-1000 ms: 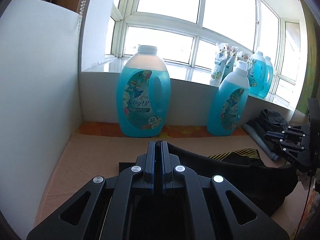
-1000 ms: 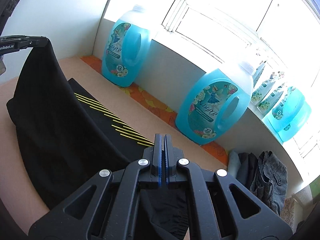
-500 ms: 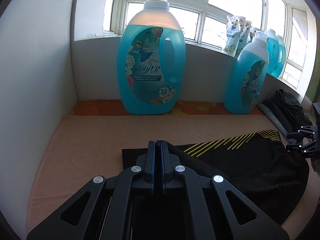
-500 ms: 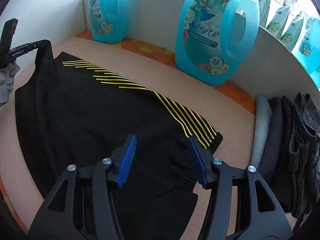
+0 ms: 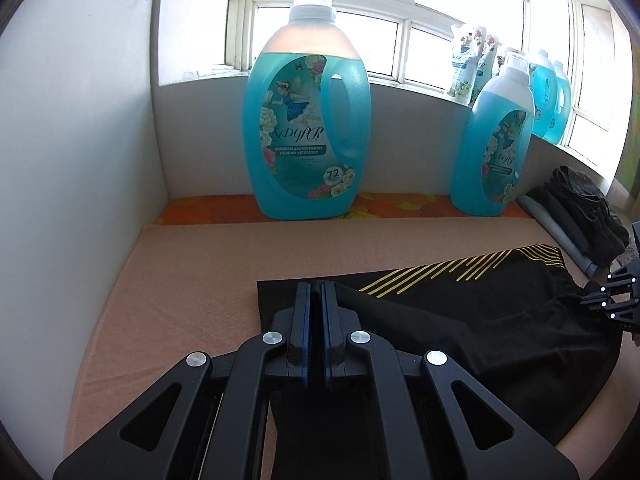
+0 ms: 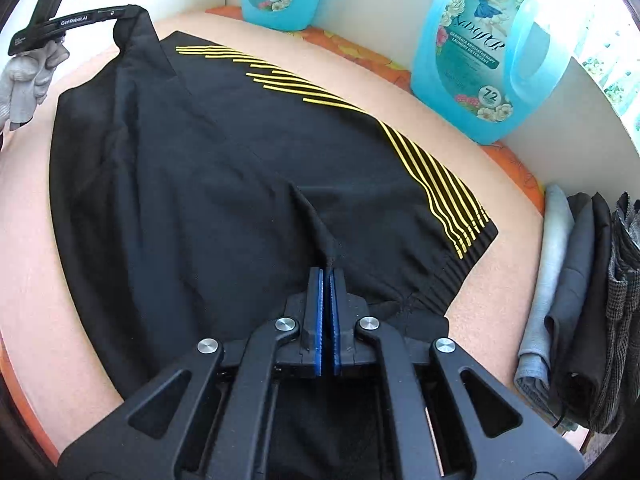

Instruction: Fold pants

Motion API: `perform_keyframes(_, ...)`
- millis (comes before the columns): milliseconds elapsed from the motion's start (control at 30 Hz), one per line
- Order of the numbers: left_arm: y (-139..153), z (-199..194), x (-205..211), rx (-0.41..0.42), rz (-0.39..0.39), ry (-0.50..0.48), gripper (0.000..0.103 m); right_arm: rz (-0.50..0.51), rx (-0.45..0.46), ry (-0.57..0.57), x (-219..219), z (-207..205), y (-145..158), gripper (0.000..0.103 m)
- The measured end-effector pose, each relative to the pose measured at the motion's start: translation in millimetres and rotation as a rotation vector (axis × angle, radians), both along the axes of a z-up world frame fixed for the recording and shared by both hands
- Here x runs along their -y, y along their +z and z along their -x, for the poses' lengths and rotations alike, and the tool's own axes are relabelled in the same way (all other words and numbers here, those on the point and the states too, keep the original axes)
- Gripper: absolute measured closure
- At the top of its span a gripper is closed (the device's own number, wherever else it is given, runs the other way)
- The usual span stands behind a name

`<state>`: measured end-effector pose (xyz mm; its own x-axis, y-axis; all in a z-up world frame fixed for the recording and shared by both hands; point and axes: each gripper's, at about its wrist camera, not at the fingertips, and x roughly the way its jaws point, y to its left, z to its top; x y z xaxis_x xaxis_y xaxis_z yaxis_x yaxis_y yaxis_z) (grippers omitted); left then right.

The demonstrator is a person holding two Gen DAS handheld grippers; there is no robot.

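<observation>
Right gripper [image 6: 325, 276] has just been closing and now sits clenched on a pinch of black fabric, a ridge of cloth rising into its blue pads at lower centre of the right wrist view. Left gripper [image 5: 316, 296] is also clamped on the pants [image 6: 240, 184], holding a corner at lower centre of its own view; in the right wrist view it shows at upper left with that corner lifted off the mat [image 6: 32, 240].

Pants lie mostly flat on the tan mat, long axis running from upper left to lower right of the right wrist view, yellow stripes [image 6: 360, 120] along the far edge, waistband end at right. Each gripper holds one end, so neither is nearer to the whole.

Likely next move: carry the held near edge over toward the striped far edge.

Open room: bare mat beyond the striped edge, then the detergent bottles [image 6: 484, 52] at the back wall, fairly near. Folded clothes stack [image 6: 580, 300] stands just beside the waistband end at right frame edge, so little slack on that side. White wall [image 5: 80, 160] bounds the left end in the left wrist view, with bare mat between.
</observation>
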<state>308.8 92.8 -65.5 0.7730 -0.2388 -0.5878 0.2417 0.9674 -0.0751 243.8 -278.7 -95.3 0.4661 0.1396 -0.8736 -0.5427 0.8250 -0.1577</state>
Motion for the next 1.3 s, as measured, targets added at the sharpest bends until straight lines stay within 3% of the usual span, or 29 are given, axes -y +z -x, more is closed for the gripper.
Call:
perform_keyframes(167, 13.6, 6.4, -3.3, 0.030, 0.015, 0.007, 0.099, -0.050, 0.126, -0.078, 10.6, 4.7, 36.9, 0.101)
perform_keyframes(400, 28.2, -9.4, 1.0, 0.059, -0.008, 0.019, 0.099, -0.011, 0.235, -0.146, 13.5, -32.0, 68.6, 0.101)
perform_keyframes(567, 21.9, -38.3, 5.6, 0.037, -0.039, 0.037, 0.099, 0.043, 0.252, -0.161, 5.3, -72.2, 60.0, 0.101)
perform_keyframes(800, -12.8, -74.2, 7.7, -0.051, -0.073, 0.061, 0.099, 0.077, 0.171, -0.159, -3.2, -106.1, 14.1, 0.101)
perform_keyframes(900, -27.0, -84.5, 12.0, -0.082, -0.099, 0.068, 0.099, 0.074, 0.151, -0.212, 4.3, -115.9, 5.2, 0.100)
perform_keyframes(967, -32.3, -89.8, 15.4, -0.109, -0.104, 0.060, 0.097, 0.001, 0.138, -0.271, 23.0, -115.5, 13.1, 0.090)
perform_keyframes(1033, -31.5, -90.2, 19.2, -0.101, -0.134, 0.070, 0.092, -0.083, 0.167, -0.345, 48.9, -104.4, 27.9, 0.053)
perform_keyframes(1133, -22.5, -84.8, 18.1, -0.078, -0.129, 0.079, 0.070, -0.159, 0.147, -0.433, 85.5, -87.8, 38.7, 0.048)
perform_keyframes(1300, -4.8, -66.9, 13.2, -0.055, -0.100, 0.065, 0.070, -0.214, 0.062, -0.496, 114.3, -68.0, 30.2, 0.048)
